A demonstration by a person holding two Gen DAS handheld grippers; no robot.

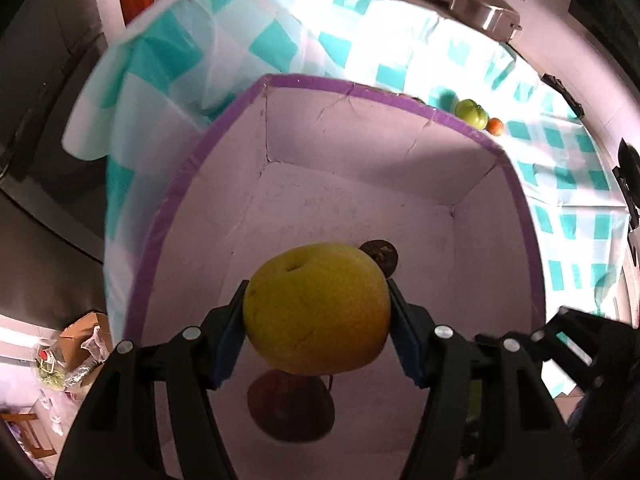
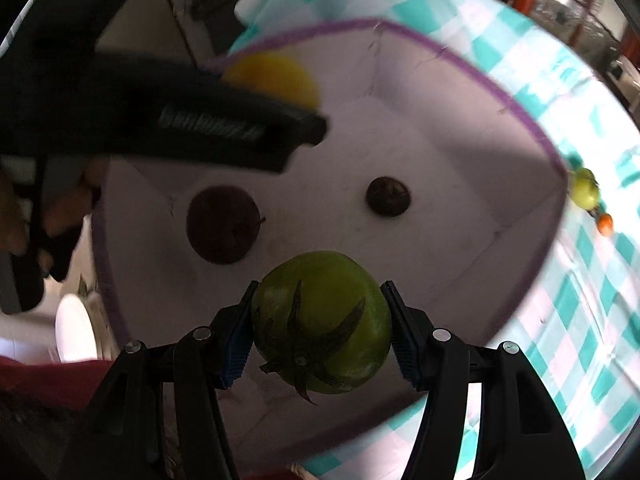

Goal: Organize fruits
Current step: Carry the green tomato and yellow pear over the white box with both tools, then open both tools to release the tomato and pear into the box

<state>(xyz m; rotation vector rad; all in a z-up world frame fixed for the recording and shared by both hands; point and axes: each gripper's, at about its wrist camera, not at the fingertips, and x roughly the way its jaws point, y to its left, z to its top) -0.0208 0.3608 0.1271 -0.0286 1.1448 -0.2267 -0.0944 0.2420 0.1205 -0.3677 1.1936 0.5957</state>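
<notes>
Left gripper clamped on yellow pear, low centre of frame, over white box with purple rim. Right gripper clamped on green tomato, lower centre, above same box. Two dark fruits on box floor; small green tomato and orange fruit on checked cloth, right of frame.

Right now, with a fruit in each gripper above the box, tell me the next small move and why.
Probably lower the left gripper a little and open its jaws. Its yellow fruit hangs over bare floor of the purple-rimmed box, between the two dark fruits already inside. The right gripper, clamped on the green tomato, can follow.
</notes>
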